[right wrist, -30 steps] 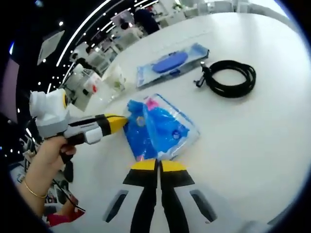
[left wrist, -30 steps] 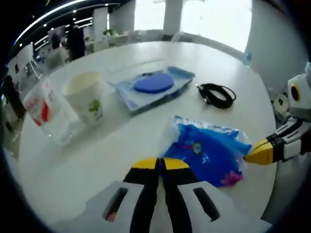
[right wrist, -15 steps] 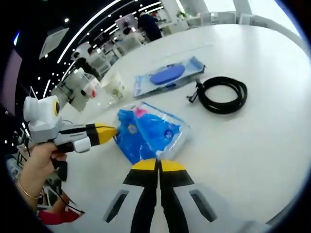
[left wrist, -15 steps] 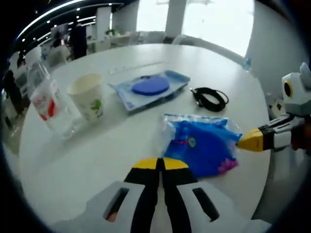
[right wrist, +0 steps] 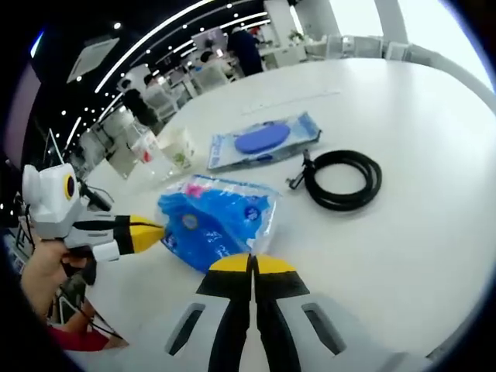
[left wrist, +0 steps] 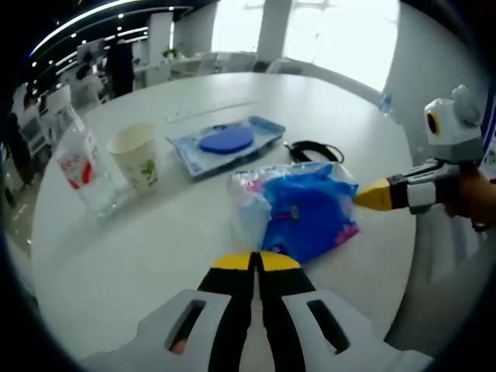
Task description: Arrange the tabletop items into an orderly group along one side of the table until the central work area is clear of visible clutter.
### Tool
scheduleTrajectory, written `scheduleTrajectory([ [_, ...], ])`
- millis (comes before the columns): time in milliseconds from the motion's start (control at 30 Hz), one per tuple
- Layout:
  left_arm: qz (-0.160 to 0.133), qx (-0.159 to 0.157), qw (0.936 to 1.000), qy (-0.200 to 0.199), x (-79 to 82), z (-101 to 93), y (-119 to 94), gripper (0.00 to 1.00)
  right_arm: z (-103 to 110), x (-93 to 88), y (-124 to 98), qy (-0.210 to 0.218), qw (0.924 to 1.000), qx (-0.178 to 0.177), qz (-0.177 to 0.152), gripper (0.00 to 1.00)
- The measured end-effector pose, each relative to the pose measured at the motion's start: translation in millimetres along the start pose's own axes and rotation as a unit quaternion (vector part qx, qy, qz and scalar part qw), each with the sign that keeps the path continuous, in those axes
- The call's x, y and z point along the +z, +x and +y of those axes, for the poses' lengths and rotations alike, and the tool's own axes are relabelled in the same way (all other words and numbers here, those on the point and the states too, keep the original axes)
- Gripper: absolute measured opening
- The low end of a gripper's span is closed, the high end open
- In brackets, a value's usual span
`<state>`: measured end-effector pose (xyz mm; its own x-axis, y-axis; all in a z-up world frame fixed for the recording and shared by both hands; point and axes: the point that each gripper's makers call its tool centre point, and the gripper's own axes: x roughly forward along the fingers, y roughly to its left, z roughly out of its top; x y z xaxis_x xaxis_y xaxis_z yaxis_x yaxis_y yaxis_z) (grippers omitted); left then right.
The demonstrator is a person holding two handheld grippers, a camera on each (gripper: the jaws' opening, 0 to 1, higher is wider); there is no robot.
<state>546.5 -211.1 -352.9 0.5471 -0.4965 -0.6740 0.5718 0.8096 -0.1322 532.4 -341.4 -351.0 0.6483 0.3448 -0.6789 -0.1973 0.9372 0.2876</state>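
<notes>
A blue plastic packet (left wrist: 298, 217) hangs between my two grippers, a little above the white table (left wrist: 116, 263). My left gripper (left wrist: 252, 261) is shut on its near edge. The right gripper (left wrist: 372, 195) comes in from the right, its yellow tip pinching the packet's far corner. In the right gripper view the same packet (right wrist: 213, 221) sags just past my right gripper (right wrist: 252, 263), which is shut on its edge. The left gripper (right wrist: 147, 232), held by a hand, grips the packet's left end.
A paper cup (left wrist: 138, 157) and a clear bottle with a red label (left wrist: 81, 167) stand at the left. A flat blue packet with a round disc (left wrist: 226, 142) lies behind, and a coiled black cable (right wrist: 341, 180) beside it. People and furniture stand far back.
Both grippers have risen and drawn back with the blue packet held between them. The packet has bunched up and left the table; the cup, bottle, flat packet and cable look smaller.
</notes>
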Motion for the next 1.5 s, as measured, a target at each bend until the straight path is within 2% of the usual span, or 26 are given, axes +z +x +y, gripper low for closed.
scheduleTrajectory([
  [267, 0.016, -0.011, 0.9997, 0.016, -8.3, -15.9, -6, 0.0, -9, 3.0, 3, -0.016, 0.9998, -0.004, 0.013, 0.01],
  [767, 0.039, -0.035, 0.9986, 0.003, -24.8, -37.0, -6, 0.0, -17, 1.9, 11, -0.065, 0.9972, -0.005, 0.037, 0.01],
  [900, 0.046, -0.046, 0.9977, -0.019, -31.2, -44.0, -4, 0.0, -21, -1.8, 13, -0.073, 0.996, -0.006, 0.052, 0.01],
  [1000, 0.048, -0.049, 0.9972, -0.031, -34.3, -44.1, -1, 0.0, -23, -2.2, 13, -0.082, 0.9951, -0.007, 0.055, 0.01],
  [1500, 0.06, -0.043, 0.9968, -0.031, -47.0, -42.3, 6, 0.0, -22, -5.3, 20, -0.108, 0.9923, -0.003, 0.06, 0.01],
])
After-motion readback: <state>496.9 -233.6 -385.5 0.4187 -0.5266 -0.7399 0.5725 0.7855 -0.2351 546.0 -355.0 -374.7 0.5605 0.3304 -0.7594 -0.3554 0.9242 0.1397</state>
